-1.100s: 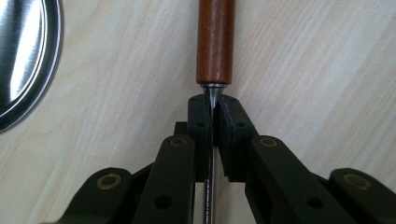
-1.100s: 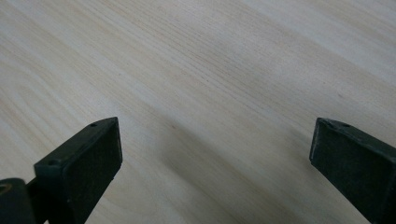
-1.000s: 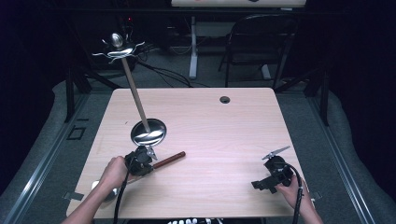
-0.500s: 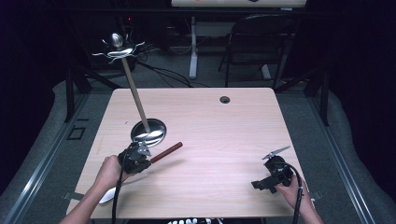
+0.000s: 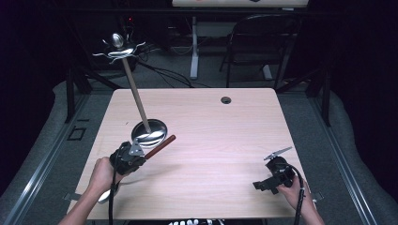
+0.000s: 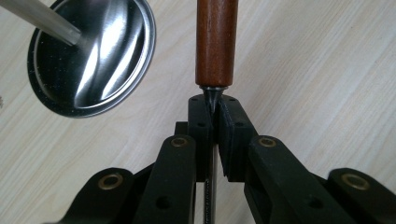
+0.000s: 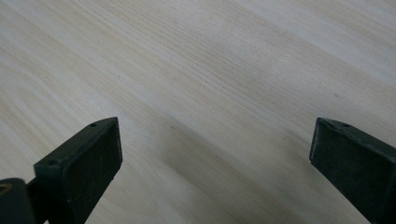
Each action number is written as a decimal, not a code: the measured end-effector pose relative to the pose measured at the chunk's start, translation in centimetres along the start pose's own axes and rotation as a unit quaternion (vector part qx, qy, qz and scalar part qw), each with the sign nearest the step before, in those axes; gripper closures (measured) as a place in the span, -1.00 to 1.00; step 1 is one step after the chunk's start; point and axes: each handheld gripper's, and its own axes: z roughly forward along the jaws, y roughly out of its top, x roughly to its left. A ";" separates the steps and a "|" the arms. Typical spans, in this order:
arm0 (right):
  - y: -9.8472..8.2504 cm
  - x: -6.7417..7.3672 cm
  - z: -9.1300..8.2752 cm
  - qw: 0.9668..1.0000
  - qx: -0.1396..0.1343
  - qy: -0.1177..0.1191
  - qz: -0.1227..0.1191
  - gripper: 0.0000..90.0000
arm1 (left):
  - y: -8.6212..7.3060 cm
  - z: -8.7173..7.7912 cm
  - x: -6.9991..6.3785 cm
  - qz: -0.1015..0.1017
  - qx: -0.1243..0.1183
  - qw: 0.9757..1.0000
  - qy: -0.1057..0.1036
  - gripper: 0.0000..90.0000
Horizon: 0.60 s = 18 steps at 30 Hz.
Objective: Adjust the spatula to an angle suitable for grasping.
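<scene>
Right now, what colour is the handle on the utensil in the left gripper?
Reddish-brown wood handle, clearest in the left gripper view; the left gripper clamps its metal shank.

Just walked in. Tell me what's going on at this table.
A person works at a wooden table with a gripper in each hand. The left gripper is shut on the thin metal shaft of a utensil with a brown wooden handle, which sticks out past the jaws, beside the round metal base of a tall stand. The right gripper rests open near the table's right front, with nothing between its jaws.
</scene>
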 end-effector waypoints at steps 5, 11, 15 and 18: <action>0.0 0.0 0.0 1.000 0.003 -0.003 0.001 -0.95 | -0.4 -0.9 0.0 -0.013 -0.021 0.999 0.024 0.88; 0.0 0.0 -0.1 1.000 -0.001 -0.003 -0.002 -0.95 | -0.7 -1.8 0.2 -0.021 -0.039 0.998 0.055 0.88; 0.0 0.0 -0.1 1.000 0.002 -0.003 -0.001 -0.95 | -1.0 -2.7 0.9 -0.041 -0.065 0.995 0.065 0.88; 0.0 0.0 0.0 1.000 0.001 -0.002 0.000 -0.95 | -1.1 -2.9 1.0 -0.042 -0.066 0.994 0.072 0.88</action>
